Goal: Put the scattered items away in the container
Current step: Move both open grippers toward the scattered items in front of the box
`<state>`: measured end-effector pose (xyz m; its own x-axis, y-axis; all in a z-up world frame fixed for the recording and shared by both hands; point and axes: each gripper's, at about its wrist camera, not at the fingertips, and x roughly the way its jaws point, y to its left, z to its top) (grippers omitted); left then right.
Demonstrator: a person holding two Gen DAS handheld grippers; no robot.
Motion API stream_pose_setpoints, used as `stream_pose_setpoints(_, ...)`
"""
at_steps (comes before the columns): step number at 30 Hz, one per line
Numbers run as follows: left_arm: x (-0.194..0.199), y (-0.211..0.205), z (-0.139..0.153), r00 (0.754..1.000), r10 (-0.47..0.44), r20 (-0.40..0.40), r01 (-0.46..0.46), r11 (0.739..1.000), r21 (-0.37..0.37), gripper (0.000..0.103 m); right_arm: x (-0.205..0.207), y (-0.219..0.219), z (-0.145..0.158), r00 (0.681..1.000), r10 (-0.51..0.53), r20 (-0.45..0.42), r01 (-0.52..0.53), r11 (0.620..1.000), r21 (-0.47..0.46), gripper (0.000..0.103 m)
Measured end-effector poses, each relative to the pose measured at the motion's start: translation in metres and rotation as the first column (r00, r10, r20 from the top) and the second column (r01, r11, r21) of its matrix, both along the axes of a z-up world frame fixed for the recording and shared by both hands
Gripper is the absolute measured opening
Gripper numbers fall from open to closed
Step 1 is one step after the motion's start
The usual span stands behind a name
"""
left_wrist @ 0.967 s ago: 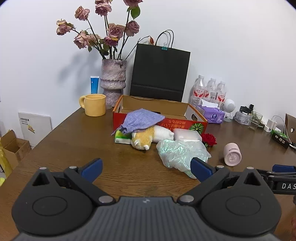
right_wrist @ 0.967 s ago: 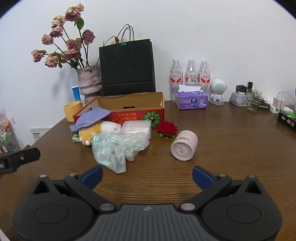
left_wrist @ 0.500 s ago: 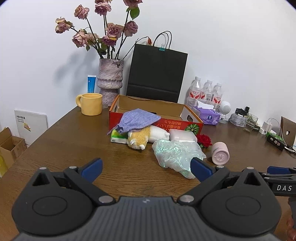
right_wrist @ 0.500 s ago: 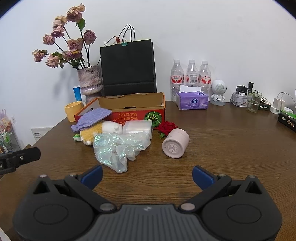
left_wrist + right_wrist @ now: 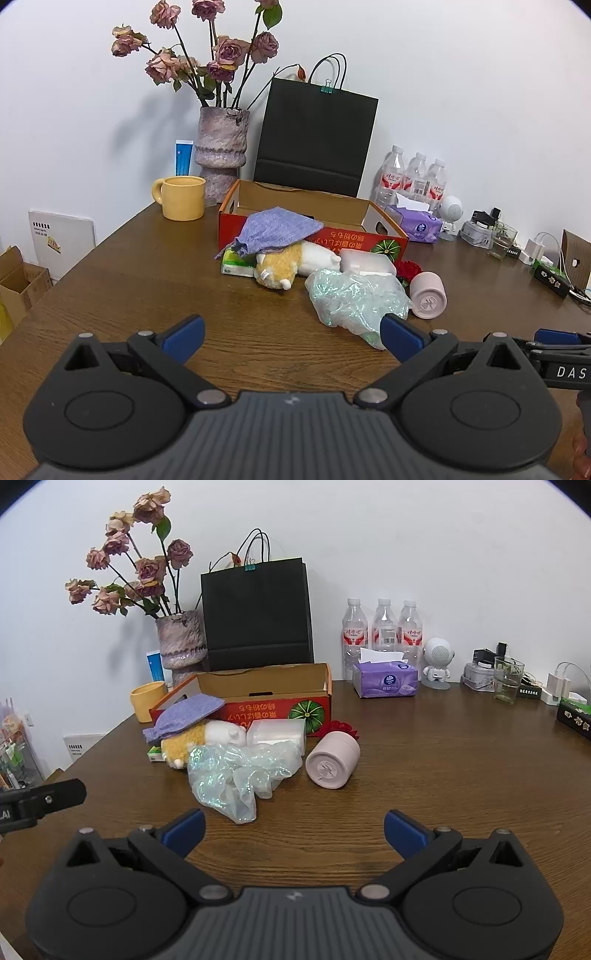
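An open red cardboard box [image 5: 384, 242] [image 5: 273, 686] stands mid-table. In front of it lie a purple cloth [image 5: 279, 230] [image 5: 184, 716], a yellow-and-white plush toy [image 5: 284, 264] [image 5: 184, 744], a green packet [image 5: 234, 264], a white soft pack [image 5: 365, 260] [image 5: 277, 733], a crinkled iridescent plastic bag [image 5: 354, 299] [image 5: 236, 775], a red fabric rose [image 5: 408, 269] [image 5: 341, 727] and a pink cylinder on its side [image 5: 428, 301] [image 5: 332, 760]. My left gripper [image 5: 291, 334] is open and empty before the pile. My right gripper [image 5: 293, 827] is open and empty, just short of the bag.
A yellow mug [image 5: 183, 197], a vase of dried roses [image 5: 221, 158] and a black paper bag [image 5: 314, 136] stand behind the box. Water bottles [image 5: 384, 631], a purple tissue pack [image 5: 384, 679], a white robot figure [image 5: 437, 661] and a glass [image 5: 508, 679] line the back right.
The pink cylinder has rolled left toward the plastic bag and the rose. Both grippers have drifted slightly and stay open.
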<state>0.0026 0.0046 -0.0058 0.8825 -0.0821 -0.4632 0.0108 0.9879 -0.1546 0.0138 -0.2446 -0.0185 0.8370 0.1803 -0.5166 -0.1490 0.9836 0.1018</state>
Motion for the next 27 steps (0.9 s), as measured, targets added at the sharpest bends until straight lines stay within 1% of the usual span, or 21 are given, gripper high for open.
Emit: stream_pose_setpoints(27,0.0016,0.0007,-0.0039,1.000,0.001,0.000,-0.001,1.000,0.000,0.103,0.0035,0.0020,0.0002,1.000,0.006,-0.005,-0.006,1.000,-0.008,0.103)
